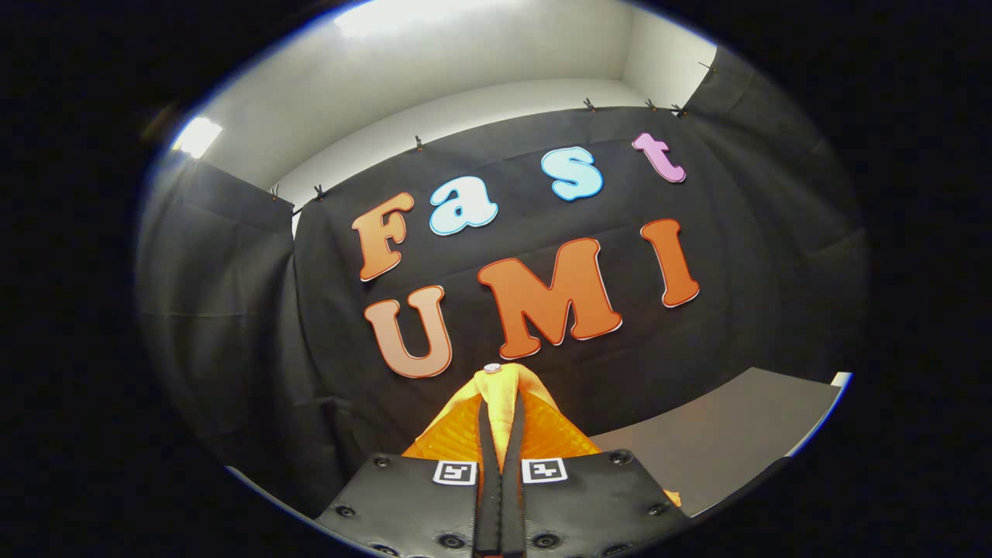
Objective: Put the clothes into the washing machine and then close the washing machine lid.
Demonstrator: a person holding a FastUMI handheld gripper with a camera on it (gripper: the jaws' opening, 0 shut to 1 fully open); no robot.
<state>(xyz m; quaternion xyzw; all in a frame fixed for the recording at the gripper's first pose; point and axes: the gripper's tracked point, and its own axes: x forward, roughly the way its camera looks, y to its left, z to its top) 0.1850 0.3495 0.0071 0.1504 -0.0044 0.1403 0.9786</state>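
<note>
The claw [500, 418] is clamped on an orange garment [511, 422], a fold pinched between both fingers and rising just ahead of them. A grey worktop [721, 434] lies beyond, to the right; the washing machine's direction cannot be told.

Dim, sharp booth; ceiling lamps glare overhead; fisheye bends edges.

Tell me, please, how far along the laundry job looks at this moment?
Done: an orange garment with a small white button near its top is picked up. In hand: the claw is shut on the cloth, both fingers pressing it, and it hangs lifted before the black cloth wall, with a grey surface lower down beside the fingers. Left: getting the garment into the washing machine and closing its lid.
</note>
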